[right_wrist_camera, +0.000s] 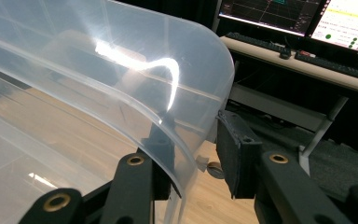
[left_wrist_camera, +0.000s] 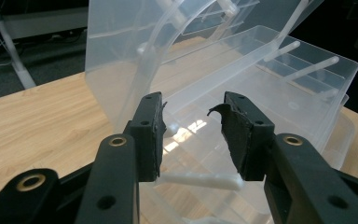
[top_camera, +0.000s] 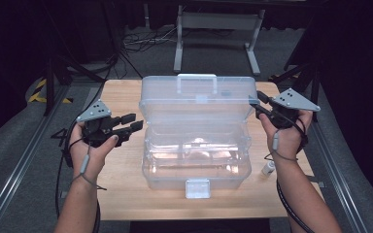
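Wooden desk [top_camera: 121, 194] carries a clear plastic lidded storage box [top_camera: 196, 167] at its middle, lid raised. Right gripper [top_camera: 261, 108] straddles the lid's right edge, jaws not visibly pinching; left gripper [top_camera: 133, 122] is open, empty. Unsupported, the lid could drop shut.

The clear box [top_camera: 196, 155] takes the middle of the table [top_camera: 121, 194], and its raised lid [top_camera: 197, 97] blocks the way from behind. Bare wood stays free on the left side and along the front edge. On the right, a small white bottle [top_camera: 268, 168] narrows the passage.
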The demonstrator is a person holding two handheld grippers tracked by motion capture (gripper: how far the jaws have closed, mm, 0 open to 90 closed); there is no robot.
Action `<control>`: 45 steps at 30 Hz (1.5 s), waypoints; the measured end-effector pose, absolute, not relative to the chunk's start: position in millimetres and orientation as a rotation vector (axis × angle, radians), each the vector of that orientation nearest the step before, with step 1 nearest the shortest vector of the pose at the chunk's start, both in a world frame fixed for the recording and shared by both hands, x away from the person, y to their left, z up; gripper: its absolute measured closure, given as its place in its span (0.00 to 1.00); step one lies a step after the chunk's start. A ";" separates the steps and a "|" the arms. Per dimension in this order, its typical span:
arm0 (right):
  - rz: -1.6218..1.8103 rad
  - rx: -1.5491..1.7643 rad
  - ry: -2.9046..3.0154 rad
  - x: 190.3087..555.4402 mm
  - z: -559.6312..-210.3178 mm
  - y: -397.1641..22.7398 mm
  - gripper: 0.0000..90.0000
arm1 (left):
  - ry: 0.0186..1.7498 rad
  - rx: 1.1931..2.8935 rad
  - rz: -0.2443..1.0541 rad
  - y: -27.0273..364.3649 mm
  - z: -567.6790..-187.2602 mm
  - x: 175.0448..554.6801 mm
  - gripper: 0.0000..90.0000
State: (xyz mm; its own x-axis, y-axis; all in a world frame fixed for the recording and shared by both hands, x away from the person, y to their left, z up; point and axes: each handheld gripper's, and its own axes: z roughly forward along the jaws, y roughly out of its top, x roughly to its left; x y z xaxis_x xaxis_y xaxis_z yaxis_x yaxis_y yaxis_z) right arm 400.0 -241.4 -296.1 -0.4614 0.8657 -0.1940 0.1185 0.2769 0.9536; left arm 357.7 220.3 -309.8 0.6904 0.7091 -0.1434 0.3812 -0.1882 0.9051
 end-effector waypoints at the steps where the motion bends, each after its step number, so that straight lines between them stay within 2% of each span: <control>1: 1.244 0.894 1.787 401.0 -295.7 -241.0 0.76 | 0.868 1.806 0.372 221.8 -310.4 357.6 0.66; 19: 1.230 0.905 1.806 420.5 -288.9 -240.9 0.78 | 0.963 1.788 0.366 244.7 -322.5 354.9 0.66; 45: 1.292 0.994 1.824 446.3 -290.3 -244.8 0.82 | 0.971 1.785 0.358 247.0 -325.5 357.0 0.67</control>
